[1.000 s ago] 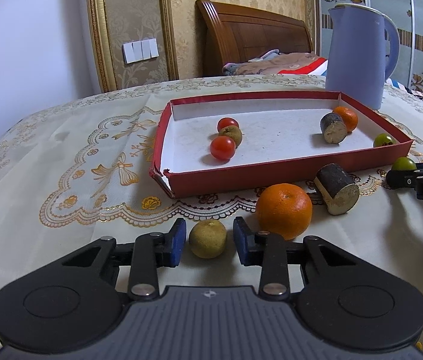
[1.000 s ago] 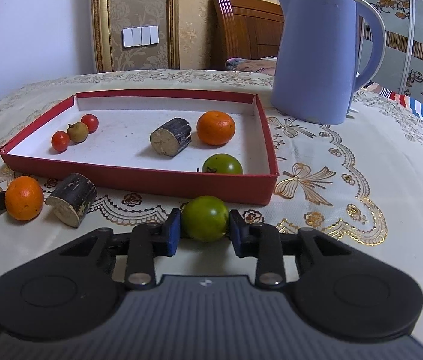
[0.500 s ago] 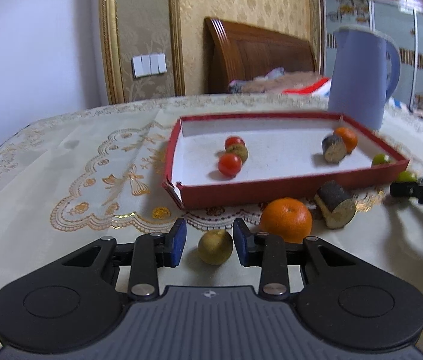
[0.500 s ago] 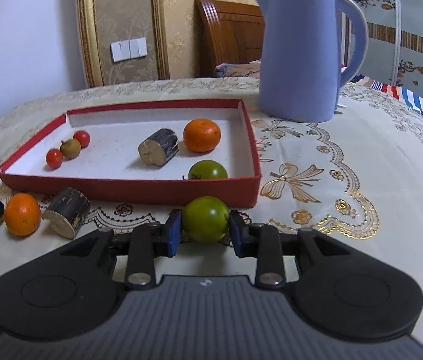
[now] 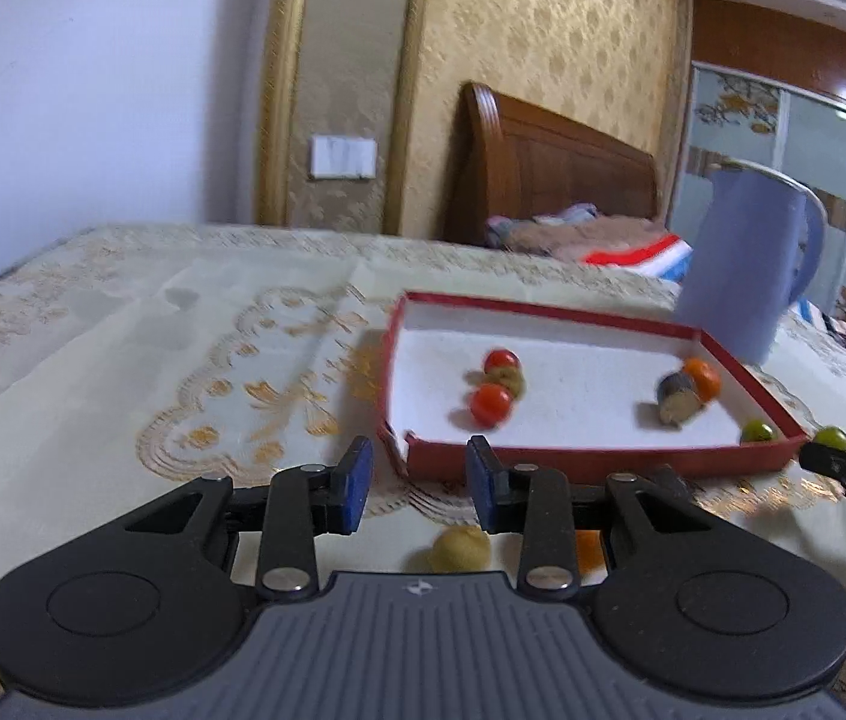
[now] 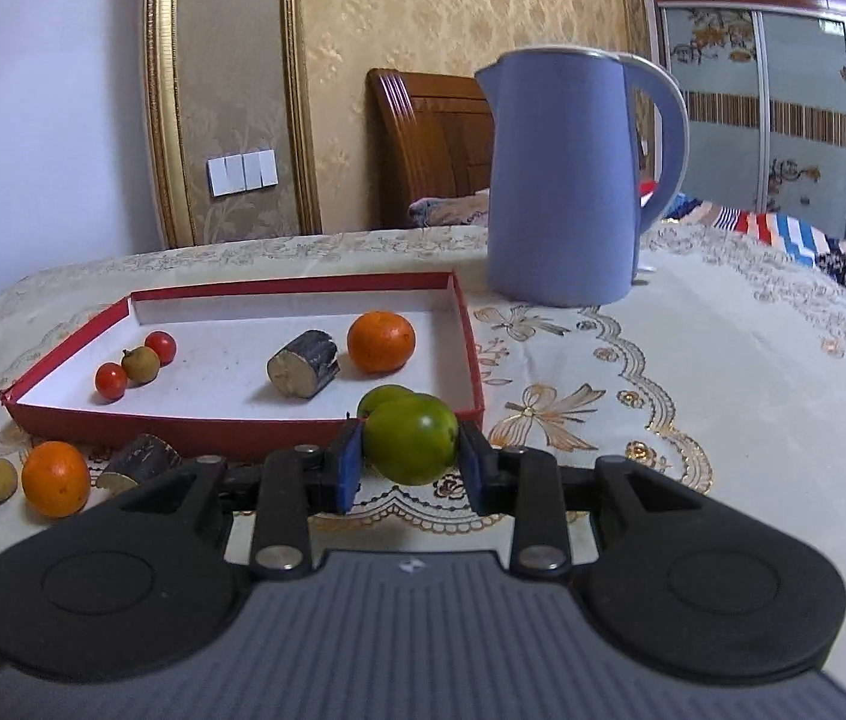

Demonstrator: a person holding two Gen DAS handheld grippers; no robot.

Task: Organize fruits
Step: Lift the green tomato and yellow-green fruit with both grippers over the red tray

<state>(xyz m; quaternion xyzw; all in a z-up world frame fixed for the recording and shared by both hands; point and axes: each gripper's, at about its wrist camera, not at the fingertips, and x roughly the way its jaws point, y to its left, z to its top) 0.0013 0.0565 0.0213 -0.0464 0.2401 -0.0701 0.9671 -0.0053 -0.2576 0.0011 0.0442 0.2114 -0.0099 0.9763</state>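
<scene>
Dim indoor light, left-view motion blur

- We see a cloth tablecloth (image 6: 693, 360), matt cream with shiny gold embroidery, across the lower half of the right wrist view.
- The red tray (image 6: 123, 429) looks like matt cardboard, its inside white and papery.
- The lavender kettle (image 6: 561, 180), upper right, looks like smooth plastic with a soft sheen.
- The green fruit (image 6: 411, 438) has glossy, smooth skin; the orange (image 6: 381, 341) is finely dimpled.
- The log piece (image 6: 303, 363) shows rough dark bark.
- The headboard (image 5: 555, 174) is polished wood.
</scene>
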